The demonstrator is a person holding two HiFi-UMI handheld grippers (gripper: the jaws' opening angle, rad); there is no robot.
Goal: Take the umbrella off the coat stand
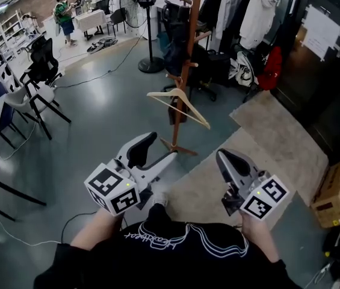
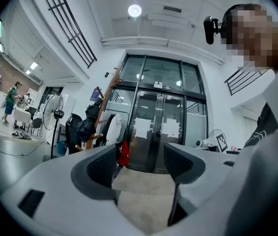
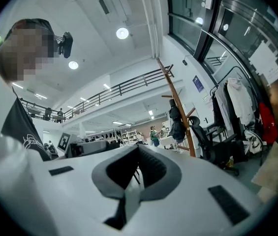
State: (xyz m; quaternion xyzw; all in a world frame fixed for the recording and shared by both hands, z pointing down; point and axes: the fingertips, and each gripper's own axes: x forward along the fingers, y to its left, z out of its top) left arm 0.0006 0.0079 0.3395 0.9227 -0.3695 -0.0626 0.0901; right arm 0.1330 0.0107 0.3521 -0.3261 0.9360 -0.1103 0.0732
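Note:
The wooden coat stand [image 1: 187,65] rises ahead of me on the grey floor, with an empty wooden hanger [image 1: 179,105] on a low peg. A dark, bundled thing [image 1: 175,48] hangs higher on its pole; I cannot tell if it is the umbrella. It also shows in the left gripper view as a dark bundle [image 2: 86,124] on the stand [image 2: 105,109], and on the stand [image 3: 179,109] in the right gripper view. My left gripper [image 1: 154,152] [image 2: 139,163] is open and empty, well short of the stand. My right gripper [image 1: 230,161] [image 3: 136,161] is shut with nothing in it.
A pedestal fan [image 1: 144,17] stands behind the stand and a clothes rail with white coats [image 1: 251,11] to its right. Office chairs [image 1: 37,71] are at the left, cardboard boxes [image 1: 338,185] at the right. A beige rug [image 1: 272,143] lies under my right side. A person [image 1: 65,18] stands far off.

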